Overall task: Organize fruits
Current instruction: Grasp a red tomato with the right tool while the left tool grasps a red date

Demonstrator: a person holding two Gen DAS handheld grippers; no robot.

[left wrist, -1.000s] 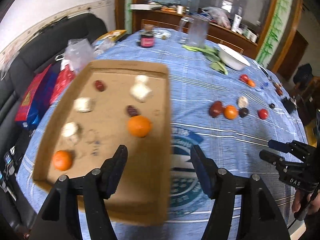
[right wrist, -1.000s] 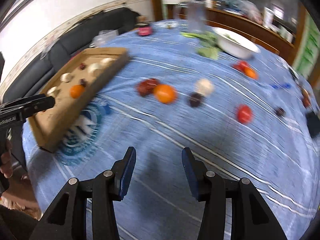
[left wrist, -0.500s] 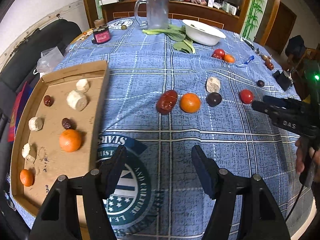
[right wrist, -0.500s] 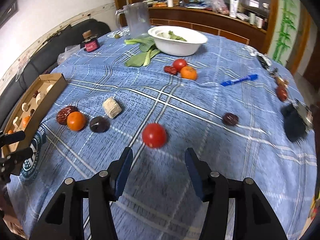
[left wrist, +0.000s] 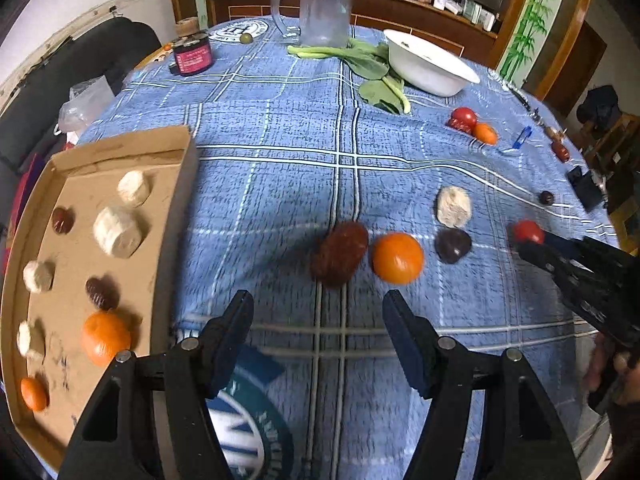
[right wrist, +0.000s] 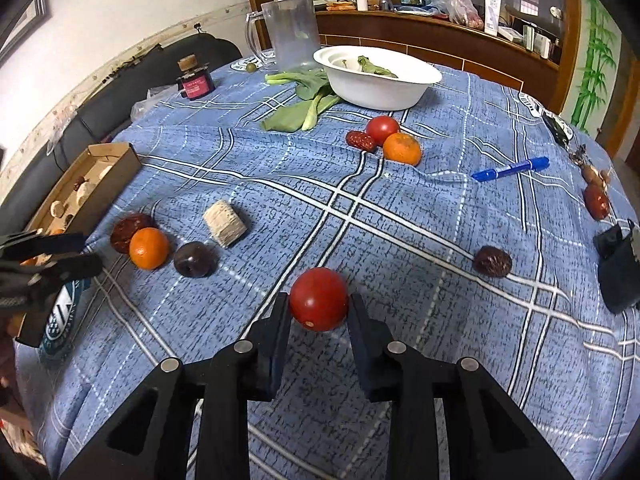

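My right gripper (right wrist: 318, 310) has its fingers on both sides of a red tomato (right wrist: 319, 304) on the blue cloth, closed against it. My left gripper (left wrist: 318, 312) is open and empty, just short of a dark red date (left wrist: 340, 254) and an orange (left wrist: 397, 258). A dark plum (left wrist: 453, 245) and a pale block (left wrist: 453, 206) lie to their right. The cardboard tray (left wrist: 172, 216) at left holds oranges, dates and pale pieces. A second tomato, date and orange (right wrist: 401, 148) lie near the white bowl (right wrist: 376, 76).
A clear jug (right wrist: 290, 32), leafy greens (right wrist: 304, 108), a dark jar (right wrist: 196, 80), a blue pen (right wrist: 510, 169), more dates (right wrist: 492, 261) and a black object (right wrist: 618, 268) are on the table. A sofa runs along the left.
My right gripper moved forward and closed its fingers around the red tomato. My left gripper swung from the tray toward the date and orange.
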